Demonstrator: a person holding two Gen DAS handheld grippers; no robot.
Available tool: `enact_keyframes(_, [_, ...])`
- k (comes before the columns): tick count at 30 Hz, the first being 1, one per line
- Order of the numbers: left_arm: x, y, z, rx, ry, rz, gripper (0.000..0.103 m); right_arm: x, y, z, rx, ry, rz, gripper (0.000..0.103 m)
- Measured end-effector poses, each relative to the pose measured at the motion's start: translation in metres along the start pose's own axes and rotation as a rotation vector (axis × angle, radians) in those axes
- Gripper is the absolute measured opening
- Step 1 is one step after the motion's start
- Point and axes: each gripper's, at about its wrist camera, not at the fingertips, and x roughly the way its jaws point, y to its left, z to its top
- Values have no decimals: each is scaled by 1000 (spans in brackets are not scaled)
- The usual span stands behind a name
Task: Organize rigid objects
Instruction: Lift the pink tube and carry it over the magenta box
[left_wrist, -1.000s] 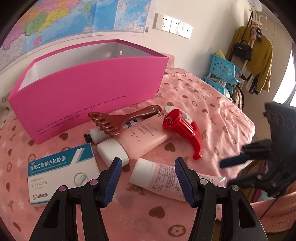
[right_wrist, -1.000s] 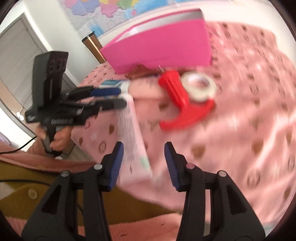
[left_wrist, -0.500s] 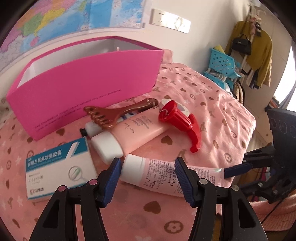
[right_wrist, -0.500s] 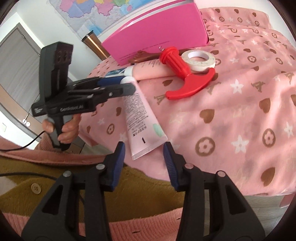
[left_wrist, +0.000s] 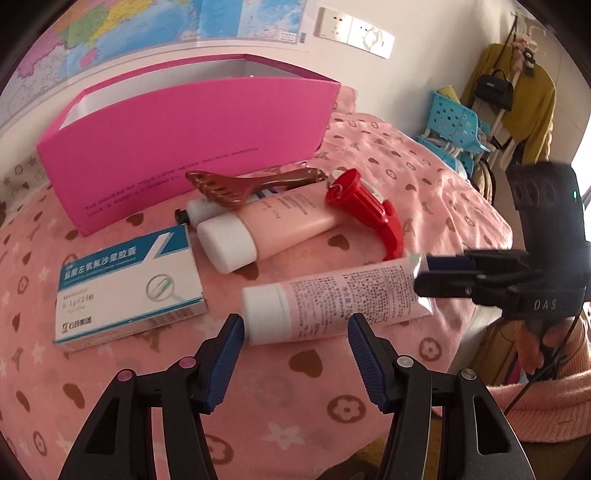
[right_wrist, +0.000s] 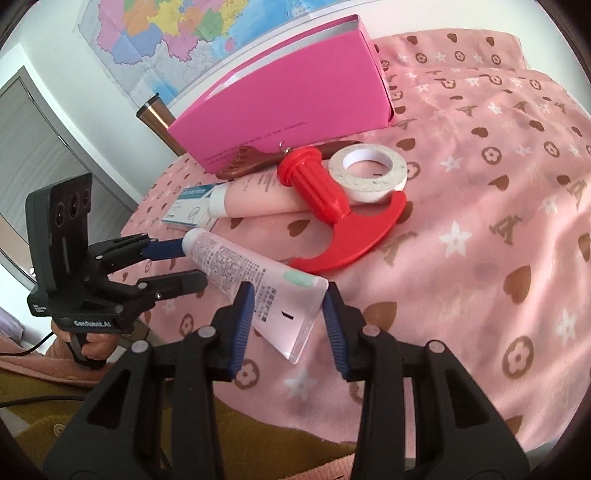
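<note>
Near the bed's (right_wrist: 498, 184) front edge, both grippers straddle a pink tube (right_wrist: 255, 280): left gripper (left_wrist: 295, 343) half-open at the cap, right gripper (right_wrist: 288, 314) narrowing around the crimped end, its jaws just closing.

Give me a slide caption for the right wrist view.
Right tongs closing around pink tube's crimped end; left tongs at its cap.

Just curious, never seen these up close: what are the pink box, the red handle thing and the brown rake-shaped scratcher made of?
Pink box: apparently stiff card, matte, with crisp folded corners and a white inside. Red handle: likely moulded plastic, glossy, with a ribbed grip. Brown scratcher: shiny brown, probably plastic, though lacquered wood can't be ruled out.
</note>
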Motion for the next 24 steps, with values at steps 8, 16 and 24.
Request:
enact_keyframes(8, [-1, -1, 5, 8, -21, -3, 50, -8, -4, -13, 37, -3, 5, 41])
enact_keyframes(16, [-2, -3, 5, 5, -18, 8, 50, -7, 4, -11, 12, -8, -46, 41])
enact_keyframes(24, [-6, 0, 4, -35, -32, -9, 50, -15, 11, -2, -14, -27, -62, 41])
